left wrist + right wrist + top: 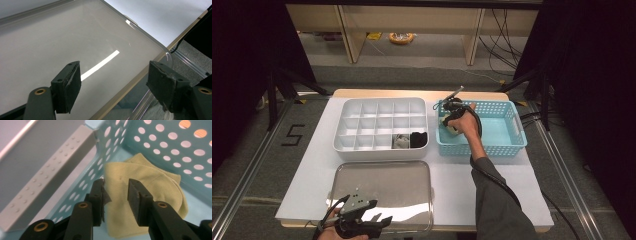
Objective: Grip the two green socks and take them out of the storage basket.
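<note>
Left gripper (374, 220) at 6 o'clock, jaws wide, idle over steel tray (412, 175). Right gripper (116, 188) half-open astride yellow sock (147, 185) in blue basket (512, 145), 2 o'clock. Two organizer (362, 107) cells filled; sock ungrasped.

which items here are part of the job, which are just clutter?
In the job:
- yellow cloth in the blue basket
- right gripper, open over the cloth
- white divider box, two cells filled

Lying about:
- steel tray, bare
- left gripper, open over the tray
- yellow roll on the floor beyond the table
</note>
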The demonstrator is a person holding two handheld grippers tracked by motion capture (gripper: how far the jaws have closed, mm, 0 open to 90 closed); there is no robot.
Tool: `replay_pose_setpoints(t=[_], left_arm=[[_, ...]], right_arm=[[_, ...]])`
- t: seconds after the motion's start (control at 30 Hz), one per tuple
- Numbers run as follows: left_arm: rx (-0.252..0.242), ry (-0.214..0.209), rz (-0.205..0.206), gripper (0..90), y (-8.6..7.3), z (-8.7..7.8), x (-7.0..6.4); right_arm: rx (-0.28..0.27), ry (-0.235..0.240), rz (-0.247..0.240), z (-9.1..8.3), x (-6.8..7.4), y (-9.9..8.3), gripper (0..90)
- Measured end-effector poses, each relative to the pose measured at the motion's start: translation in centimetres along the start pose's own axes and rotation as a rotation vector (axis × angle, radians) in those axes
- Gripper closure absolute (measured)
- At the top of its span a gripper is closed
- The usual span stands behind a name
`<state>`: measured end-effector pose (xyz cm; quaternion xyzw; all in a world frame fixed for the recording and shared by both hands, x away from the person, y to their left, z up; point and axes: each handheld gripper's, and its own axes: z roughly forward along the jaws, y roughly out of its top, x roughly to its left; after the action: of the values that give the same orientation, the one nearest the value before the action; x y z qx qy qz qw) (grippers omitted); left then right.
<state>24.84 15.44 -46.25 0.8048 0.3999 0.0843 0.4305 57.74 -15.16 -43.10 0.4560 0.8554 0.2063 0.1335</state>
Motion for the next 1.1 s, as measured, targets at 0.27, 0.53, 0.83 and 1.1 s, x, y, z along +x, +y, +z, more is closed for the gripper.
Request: replay_pose_setpoints(t=[0.27, 0.53, 0.83, 1.1], left_arm=[[0.006, -0.014, -0.002, 26.7, 0.0, 0.0, 0.1], [0.0, -0.006, -0.005, 27.2, 0.0, 0.1, -0.1], [0.009, -0.013, 0.008, 27.1, 0.0, 0.1, -0.1], [0.017, -0.012, 0.018, 27.0, 0.0, 0.1, 0.0]], right_arm=[[0.019, 0.002, 0.008, 0.6, -0.1, -0.1, 76.6], [-0.024, -0.01, -0.027, 0.4, -0.4, 0.0, 87.4], [-0.067, -0.009, 0.021, -1.7, -0.7, 0.1, 85.0], [-0.016, -0.009, 0.0, -0.1, -0.1, -0.2, 73.7]])
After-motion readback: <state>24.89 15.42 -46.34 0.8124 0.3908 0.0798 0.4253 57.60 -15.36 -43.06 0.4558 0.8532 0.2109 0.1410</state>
